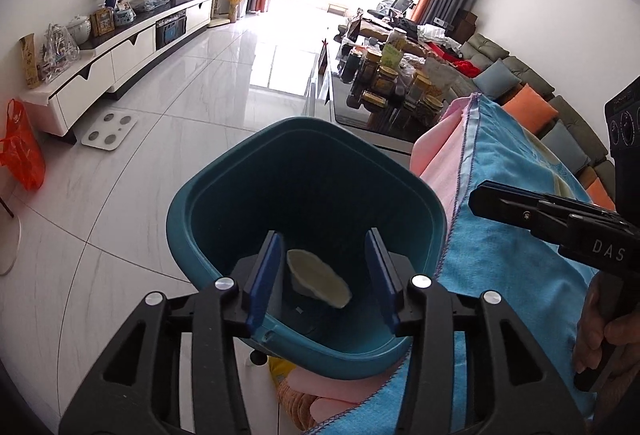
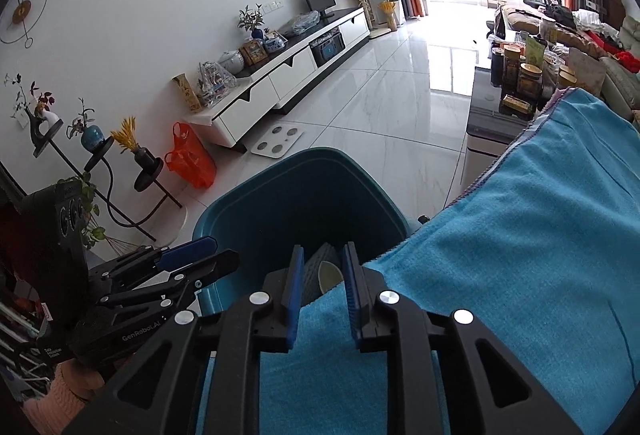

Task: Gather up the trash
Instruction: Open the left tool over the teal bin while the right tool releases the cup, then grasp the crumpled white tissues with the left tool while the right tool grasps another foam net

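The teal bin (image 1: 304, 195) has a dark interior, and its floor is hard to read in either view. Its near rim is cut off by the left gripper (image 1: 324, 267) in the left wrist view, and by the right gripper (image 2: 322, 283) and the blue towel (image 2: 520, 255) in the right wrist view. A pale, curved scrap (image 1: 318, 283), shell-like, shows inside the bin between the left gripper's blue pads (image 1: 266, 271), touching neither. Those jaws stand about half apart with nothing clamped. In the right wrist view the right gripper's jaws are parted narrowly over the bin's edge. A grey ridged piece (image 2: 318, 269) and a pale sliver (image 2: 330, 275) sit in the gap, but whether the pads press on them is unclear, and what they are is hard to say. The bin stands just beside the towel-covered surface, with a pink cloth (image 1: 436, 151) under the towel. Readable writing: "DAS" on the right gripper's body, "GenRobot.AI" on the left one's. A hand (image 1: 608, 339) grips the right handle, mostly out of frame.
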### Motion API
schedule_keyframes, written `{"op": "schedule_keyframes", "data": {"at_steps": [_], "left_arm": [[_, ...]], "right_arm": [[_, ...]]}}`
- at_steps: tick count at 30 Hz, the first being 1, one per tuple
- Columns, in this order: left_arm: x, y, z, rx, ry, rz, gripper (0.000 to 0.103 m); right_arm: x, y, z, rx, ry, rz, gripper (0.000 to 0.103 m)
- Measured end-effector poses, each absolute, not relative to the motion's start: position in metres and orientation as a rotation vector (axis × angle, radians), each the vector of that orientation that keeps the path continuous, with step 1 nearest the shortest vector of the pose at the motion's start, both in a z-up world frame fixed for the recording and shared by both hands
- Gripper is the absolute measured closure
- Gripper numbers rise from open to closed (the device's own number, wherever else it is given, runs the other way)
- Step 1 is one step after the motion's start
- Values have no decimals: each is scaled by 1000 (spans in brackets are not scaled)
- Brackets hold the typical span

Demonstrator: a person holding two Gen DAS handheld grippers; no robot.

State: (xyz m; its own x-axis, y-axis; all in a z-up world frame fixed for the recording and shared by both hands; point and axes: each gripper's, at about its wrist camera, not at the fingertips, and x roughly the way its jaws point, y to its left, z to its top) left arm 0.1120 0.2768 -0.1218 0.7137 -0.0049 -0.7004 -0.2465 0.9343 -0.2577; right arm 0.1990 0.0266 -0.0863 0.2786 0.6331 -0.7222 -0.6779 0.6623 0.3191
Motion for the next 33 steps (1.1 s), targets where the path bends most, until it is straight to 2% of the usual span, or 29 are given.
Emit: {"op": "schedule_keyframes", "data": {"at_steps": [1,4,5,7,10,11,15,23,33], "left_arm": [[110,272,-118,-335,755,136,47],[97,245,-101,-290,708,105,35],[96,236,-96,-272,691,87,33],[87,217,-85,-240,655,40,21],[80,178,-71,-166,606,-40,8],[79,164,-67,-142,595,-73,7],[78,105,-57,-105,571,-237,6],[89,-11,-67,-55,641,-532,6],[102,-90,-89,-28,764,-696,6]], "right_arm": [[196,21,-83,-48,931,882,77],[186,0,-71,-29,888,887,70],[181,-7,-66,-25,868,885,67],[168,-27,-55,-25,814,872,60],[150,-63,-40,-26,735,836,48],[143,-77,-36,-26,711,811,44],[129,-137,-24,9,653,711,40],[95,-259,-17,62,581,386,40],[85,-360,-36,148,578,125,38]]}}
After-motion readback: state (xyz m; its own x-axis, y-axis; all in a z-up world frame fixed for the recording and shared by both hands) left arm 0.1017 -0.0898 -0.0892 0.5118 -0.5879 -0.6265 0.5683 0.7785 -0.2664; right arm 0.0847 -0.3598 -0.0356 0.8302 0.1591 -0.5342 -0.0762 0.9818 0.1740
